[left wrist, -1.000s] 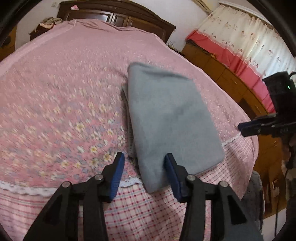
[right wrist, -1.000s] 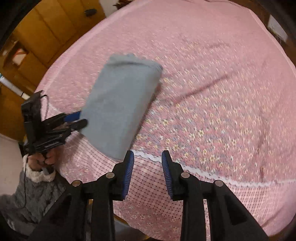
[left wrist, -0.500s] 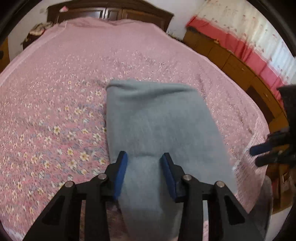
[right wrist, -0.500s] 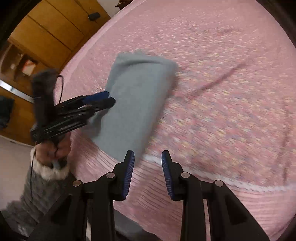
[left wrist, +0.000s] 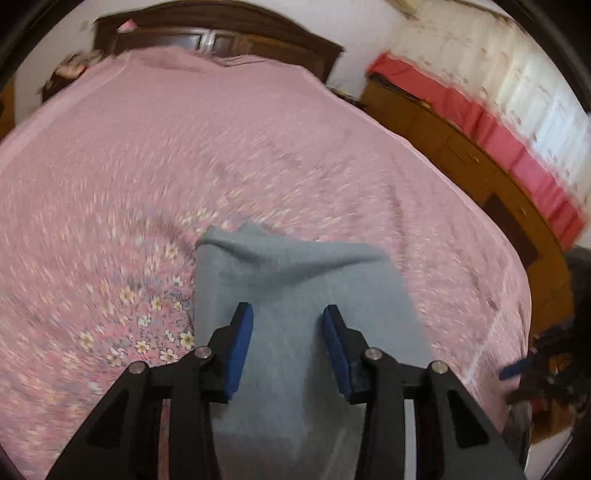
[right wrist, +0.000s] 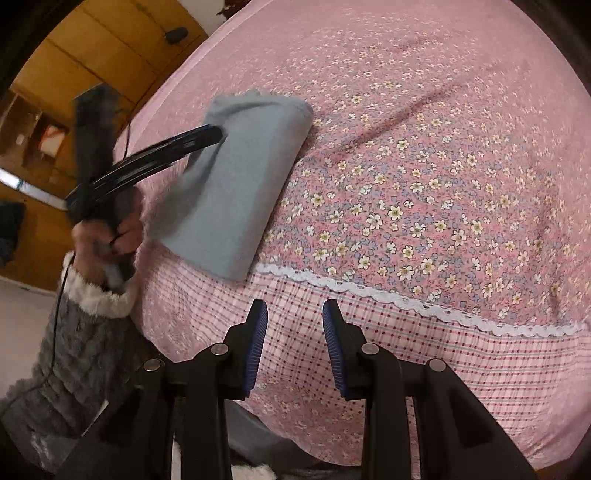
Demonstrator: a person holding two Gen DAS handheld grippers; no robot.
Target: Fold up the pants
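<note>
Folded pants (left wrist: 295, 295) pushed flat at frame centre by part-open, empty left tool (left wrist: 288, 332); right tool (right wrist: 293, 332) part-open, empty; final smoothing judged next.

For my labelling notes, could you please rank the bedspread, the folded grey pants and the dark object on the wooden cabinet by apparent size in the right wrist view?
1. bedspread, filling most of the view.
2. folded grey pants, a modest patch on it.
3. dark object on the wooden cabinet, tiny, though it is far away, so its true size is unsure.
</note>
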